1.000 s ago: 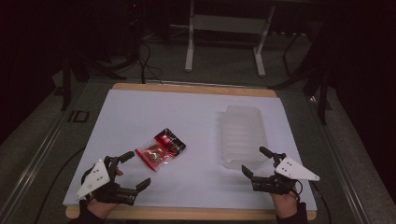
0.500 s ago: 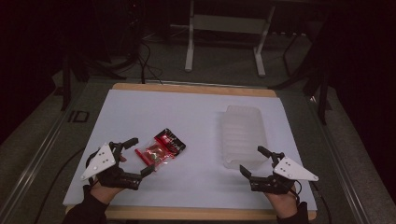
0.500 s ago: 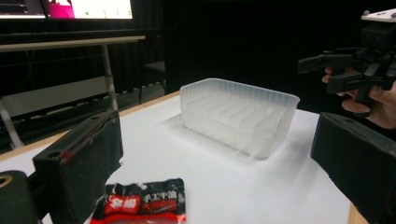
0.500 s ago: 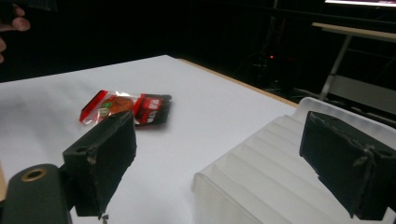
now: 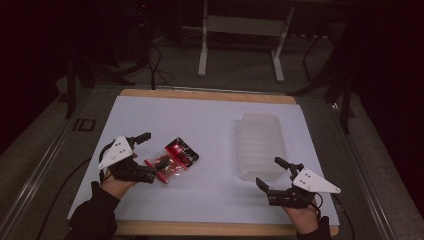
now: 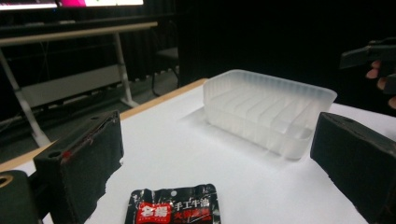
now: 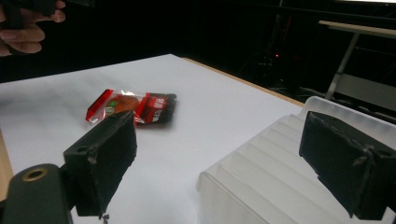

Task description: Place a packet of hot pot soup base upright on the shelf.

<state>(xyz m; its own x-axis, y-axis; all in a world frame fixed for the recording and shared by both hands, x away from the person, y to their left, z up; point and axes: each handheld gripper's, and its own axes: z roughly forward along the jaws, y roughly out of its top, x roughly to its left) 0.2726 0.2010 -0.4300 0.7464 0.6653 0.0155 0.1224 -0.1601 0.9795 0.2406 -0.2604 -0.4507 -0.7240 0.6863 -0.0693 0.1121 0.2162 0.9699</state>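
Two snack packets lie together on the white table sheet (image 5: pixel 210 125): a black and red packet (image 5: pixel 183 150) (image 6: pixel 175 207) and a red see-through packet (image 5: pixel 161 165) (image 7: pixel 112 103). My left gripper (image 5: pixel 150 156) (image 6: pixel 219 156) is open, its jaws wide on either side of the packets' left end, with the black packet just ahead between them. A clear ribbed plastic tray (image 5: pixel 260 142) (image 6: pixel 268 105) (image 7: pixel 280 182) stands on the right half. My right gripper (image 5: pixel 269 172) (image 7: pixel 219 154) is open at the tray's near end, holding nothing.
The sheet covers a wooden board (image 5: pixel 210 93) whose edge shows at the back and front. A metal table frame (image 5: pixel 240 25) stands on the dark floor beyond. In the left gripper view the other hand (image 6: pixel 380 77) appears past the tray.
My left gripper has moved forward and to the right, up to the snack packets. The right gripper has barely moved.
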